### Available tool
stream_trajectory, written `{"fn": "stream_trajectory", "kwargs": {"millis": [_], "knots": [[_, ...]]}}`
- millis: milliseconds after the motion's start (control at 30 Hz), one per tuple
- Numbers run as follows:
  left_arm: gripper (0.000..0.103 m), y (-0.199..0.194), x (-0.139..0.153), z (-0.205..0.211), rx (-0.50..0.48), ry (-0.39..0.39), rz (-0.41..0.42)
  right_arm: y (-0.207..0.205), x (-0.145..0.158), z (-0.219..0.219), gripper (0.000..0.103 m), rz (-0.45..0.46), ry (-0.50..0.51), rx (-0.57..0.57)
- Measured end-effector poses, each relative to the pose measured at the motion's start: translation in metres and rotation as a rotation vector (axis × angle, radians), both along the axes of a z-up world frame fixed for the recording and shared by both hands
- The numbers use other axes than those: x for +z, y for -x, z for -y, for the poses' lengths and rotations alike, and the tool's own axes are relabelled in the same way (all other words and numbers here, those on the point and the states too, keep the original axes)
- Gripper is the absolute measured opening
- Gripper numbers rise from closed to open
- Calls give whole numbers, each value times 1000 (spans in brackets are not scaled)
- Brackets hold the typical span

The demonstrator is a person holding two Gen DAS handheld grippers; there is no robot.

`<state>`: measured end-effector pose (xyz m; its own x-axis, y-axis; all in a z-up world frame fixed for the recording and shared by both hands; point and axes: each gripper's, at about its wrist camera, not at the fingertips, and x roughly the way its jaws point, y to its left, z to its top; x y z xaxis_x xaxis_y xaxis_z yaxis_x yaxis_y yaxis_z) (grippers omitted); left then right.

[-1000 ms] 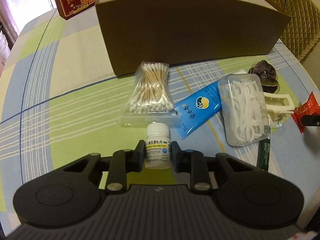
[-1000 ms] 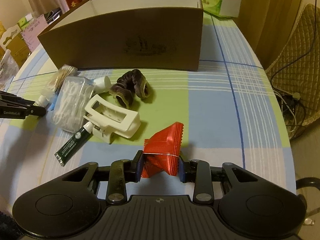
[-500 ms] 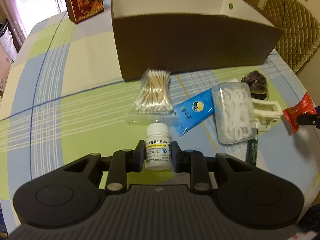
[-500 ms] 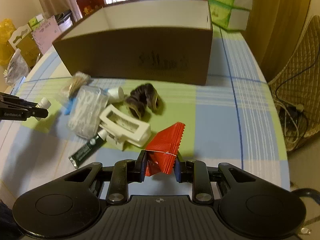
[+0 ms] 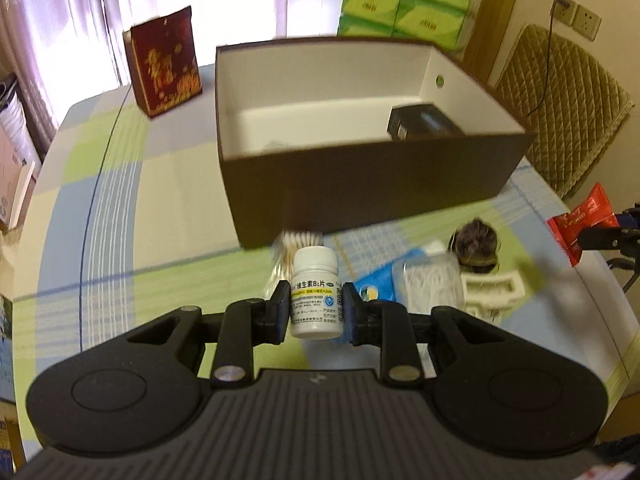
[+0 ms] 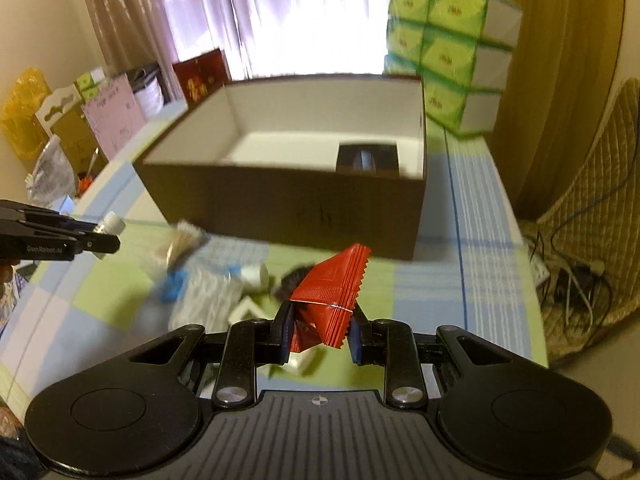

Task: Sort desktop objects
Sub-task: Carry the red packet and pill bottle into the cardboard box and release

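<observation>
Both tools tilted down: L tool (image 5: pixel 316 310) grips pill bottle (image 5: pixel 316 294), R tool (image 6: pixel 320 332) grips red packet (image 6: pixel 330 300).

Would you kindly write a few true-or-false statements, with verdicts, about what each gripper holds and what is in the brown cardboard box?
1. The left gripper is shut on the white pill bottle. True.
2. The right gripper is empty. False: it grips the red foil packet.
3. The brown cardboard box is completely empty. False: a dark boxy object sits in one corner.
4. The dark hair scrunchie lies on the checked tablecloth outside the box. True.
</observation>
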<state>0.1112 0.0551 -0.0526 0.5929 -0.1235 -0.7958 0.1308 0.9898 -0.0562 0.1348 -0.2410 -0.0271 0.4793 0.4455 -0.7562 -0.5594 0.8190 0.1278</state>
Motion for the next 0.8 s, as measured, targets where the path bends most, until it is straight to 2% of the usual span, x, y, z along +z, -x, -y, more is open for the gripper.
{"fn": "stream_trajectory", "kwargs": {"millis": [167, 433, 667, 800], "knots": [[22, -18, 17, 2, -15, 3, 50, -18, 21, -5, 24, 52, -37, 10], [22, -62, 38, 6, -9, 8, 98, -59, 44, -29, 24, 140, -39, 33], [22, -114, 49, 13, -22, 11, 117, -109, 44, -57, 24, 165, -17, 47], [22, -146, 47, 17, -33, -19, 109, -143, 39, -76, 24, 183, 32, 61]]}}
